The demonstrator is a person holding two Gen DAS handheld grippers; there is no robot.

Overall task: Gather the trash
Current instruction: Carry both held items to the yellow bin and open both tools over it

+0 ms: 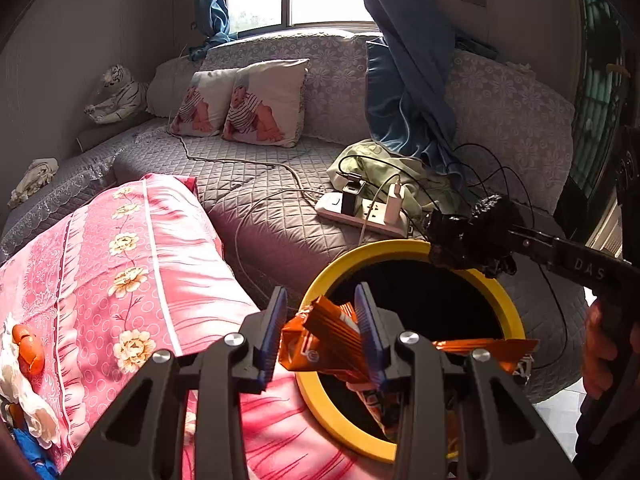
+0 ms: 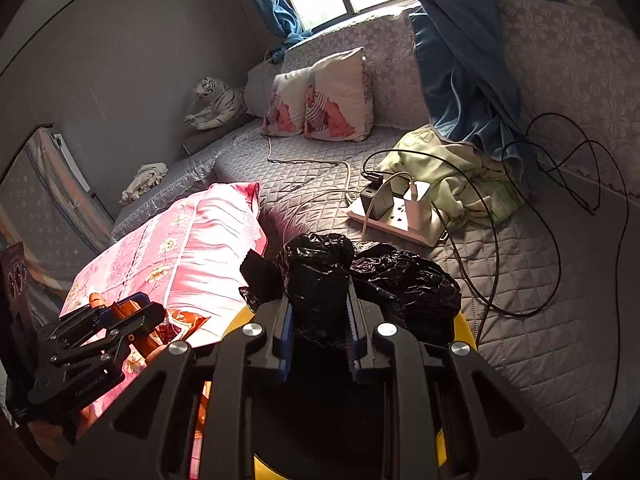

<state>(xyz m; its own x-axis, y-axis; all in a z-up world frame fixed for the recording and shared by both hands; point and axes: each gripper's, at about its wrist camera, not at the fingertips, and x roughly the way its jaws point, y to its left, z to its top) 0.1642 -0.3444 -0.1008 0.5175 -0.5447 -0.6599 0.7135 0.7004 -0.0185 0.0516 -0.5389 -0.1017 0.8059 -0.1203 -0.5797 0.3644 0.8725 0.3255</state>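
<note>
Left wrist view: left tongs [image 1: 320, 328] clamped on an orange snack wrapper [image 1: 332, 340], held over the near-left lip of the yellow-rimmed bin [image 1: 514, 312], roughly 6 o'clock in the picture. Right tongs [image 1: 468, 240] at about 3 o'clock, pinching the black bin liner [image 1: 486, 210] at the far rim. Orange peel [image 1: 28, 350] lying on the pink quilt [image 1: 160, 248] at 9 o'clock, apart from everything else. Power strip [image 1: 360, 214] and green cloth [image 1: 372, 164] beyond the bin on the grey bed cover [image 1: 256, 184].

Right wrist view: right tongs [image 2: 318, 312] closed on a bunched fold of black bin liner [image 2: 404, 284], dead centre, yellow rim [image 2: 466, 328] just showing beneath. Left tongs [image 2: 120, 312] at 8 o'clock with orange wrapper [image 2: 128, 306] between the pads, over the pink quilt [image 2: 200, 240].

Step in hand, by the look of it: dropping the wrapper while keeping the liner's mouth held back. Next move calls for carrying the wrapper fully over the dark opening, then parting the left tongs. Worth keeping the liner taut so nothing snags on the rim. Peel likely next for collecting.
</note>
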